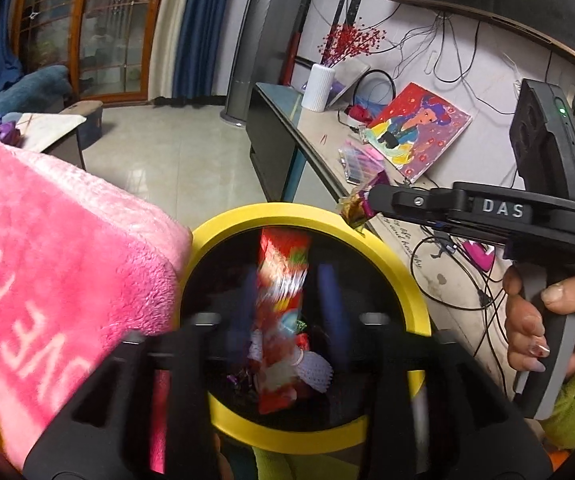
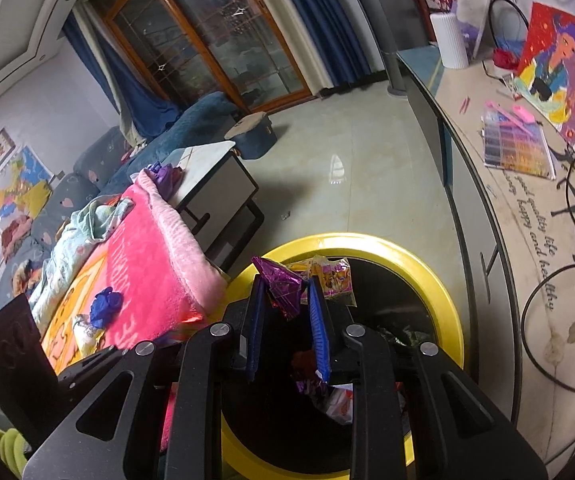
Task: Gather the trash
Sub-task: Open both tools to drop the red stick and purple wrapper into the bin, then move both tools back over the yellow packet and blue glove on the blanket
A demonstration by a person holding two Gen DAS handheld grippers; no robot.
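Note:
A yellow-rimmed bin [image 1: 307, 212] with a black inside sits below both grippers, with several wrappers lying in it. In the left wrist view my left gripper [image 1: 287, 276] hangs over the bin mouth, its blue pads apart. A red snack wrapper [image 1: 283, 300], blurred, is between the pads and clear of them. To the right, my right gripper [image 1: 367, 200] is over the rim and shut on crumpled purple and yellow wrappers [image 1: 351, 208]. In the right wrist view the same wrappers [image 2: 287, 284] are pinched at the tips of the right gripper [image 2: 286, 282], above the bin [image 2: 427, 264].
A pink blanket [image 1: 67, 248] lies against the bin's left side, with a crumpled blue item [image 2: 105, 306] on it. A low cabinet [image 1: 327, 148] on the right carries a painting [image 1: 419, 128], a white vase [image 1: 317, 88] and cables. A hand [image 1: 527, 328] holds the right gripper. Tiled floor [image 2: 347, 152] lies beyond.

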